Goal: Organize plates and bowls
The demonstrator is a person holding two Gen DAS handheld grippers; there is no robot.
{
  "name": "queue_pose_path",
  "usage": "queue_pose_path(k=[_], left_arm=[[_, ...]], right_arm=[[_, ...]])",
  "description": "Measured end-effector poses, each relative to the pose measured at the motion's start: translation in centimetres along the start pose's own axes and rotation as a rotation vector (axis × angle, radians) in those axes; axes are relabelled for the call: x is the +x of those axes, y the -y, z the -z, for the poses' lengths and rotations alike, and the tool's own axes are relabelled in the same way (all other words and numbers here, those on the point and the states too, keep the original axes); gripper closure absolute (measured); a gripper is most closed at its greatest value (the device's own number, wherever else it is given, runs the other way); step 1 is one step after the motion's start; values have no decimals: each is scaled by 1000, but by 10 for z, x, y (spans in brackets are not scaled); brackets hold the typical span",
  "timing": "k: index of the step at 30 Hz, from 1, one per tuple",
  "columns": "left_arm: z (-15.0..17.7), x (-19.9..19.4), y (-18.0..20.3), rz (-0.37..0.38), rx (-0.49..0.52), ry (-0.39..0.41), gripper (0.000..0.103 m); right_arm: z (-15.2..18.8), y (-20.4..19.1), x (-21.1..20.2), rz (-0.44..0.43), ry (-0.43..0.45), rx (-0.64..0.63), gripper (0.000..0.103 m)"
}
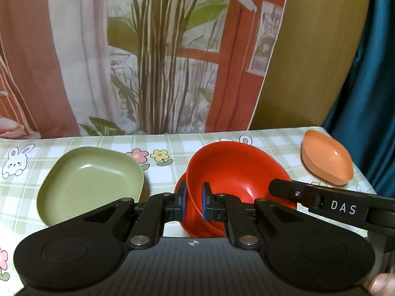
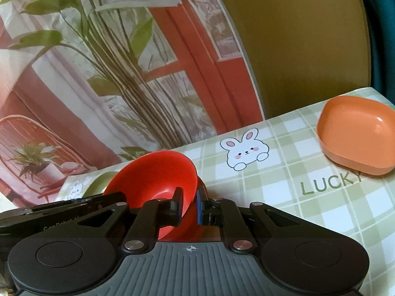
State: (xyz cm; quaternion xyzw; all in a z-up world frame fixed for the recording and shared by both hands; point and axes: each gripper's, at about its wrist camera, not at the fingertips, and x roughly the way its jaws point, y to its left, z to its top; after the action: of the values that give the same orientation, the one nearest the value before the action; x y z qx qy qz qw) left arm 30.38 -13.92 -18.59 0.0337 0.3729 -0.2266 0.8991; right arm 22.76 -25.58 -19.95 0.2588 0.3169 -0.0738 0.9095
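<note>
A red bowl [image 1: 232,170] is tilted, with a second red bowl [image 1: 197,224] nested under it. My left gripper [image 1: 193,202] is shut on the near rims of the red bowls. My right gripper [image 2: 188,207] is shut on the rim of the red bowl [image 2: 153,175] from the right side; its finger also shows in the left wrist view [image 1: 286,188]. A green square plate [image 1: 91,182] lies on the table left of the bowls. An orange square bowl [image 1: 325,160] sits at the far right corner, also in the right wrist view [image 2: 358,135].
The table [image 2: 271,185] has a green checked cloth with rabbits and the word LUCKY. A printed backdrop with a plant and red window stands behind it. A yellow-brown panel and teal curtain [image 1: 370,74] are at the right. The table's right edge runs close to the orange bowl.
</note>
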Motion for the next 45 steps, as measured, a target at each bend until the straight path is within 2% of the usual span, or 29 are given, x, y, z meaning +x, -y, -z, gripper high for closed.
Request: queue_pose_path(k=[10,12,13,16,17,29,38,45], left_arm=[[1,9,-6,-24,18,-21,92],[1,11,-7,-12,16,-28,88],[0,12,-7,-3,11,-33,85],[1,12,-6,-6,13,-36,63],[1,12,-6,-4,15,-33,61],[-5,-10,-12,5,-34,4,61],[-11,-38,8,46,-28,62,61],[3,-58,32,66,-18,88,60]], right_arm=[[2,-2,11,6,-20,-14,91],[1,-3,11,24,-23,-22,88],[2,-3,11,28,-22,-25,85],[3,-3,9,24,-18,-22,83],[3,-3,8,23,-18,-21,83],[-5,-1,-18,13,39,-6,83],[-15,15,-62,23,107,4,81],[-9,47,-100,50,150,30,80]])
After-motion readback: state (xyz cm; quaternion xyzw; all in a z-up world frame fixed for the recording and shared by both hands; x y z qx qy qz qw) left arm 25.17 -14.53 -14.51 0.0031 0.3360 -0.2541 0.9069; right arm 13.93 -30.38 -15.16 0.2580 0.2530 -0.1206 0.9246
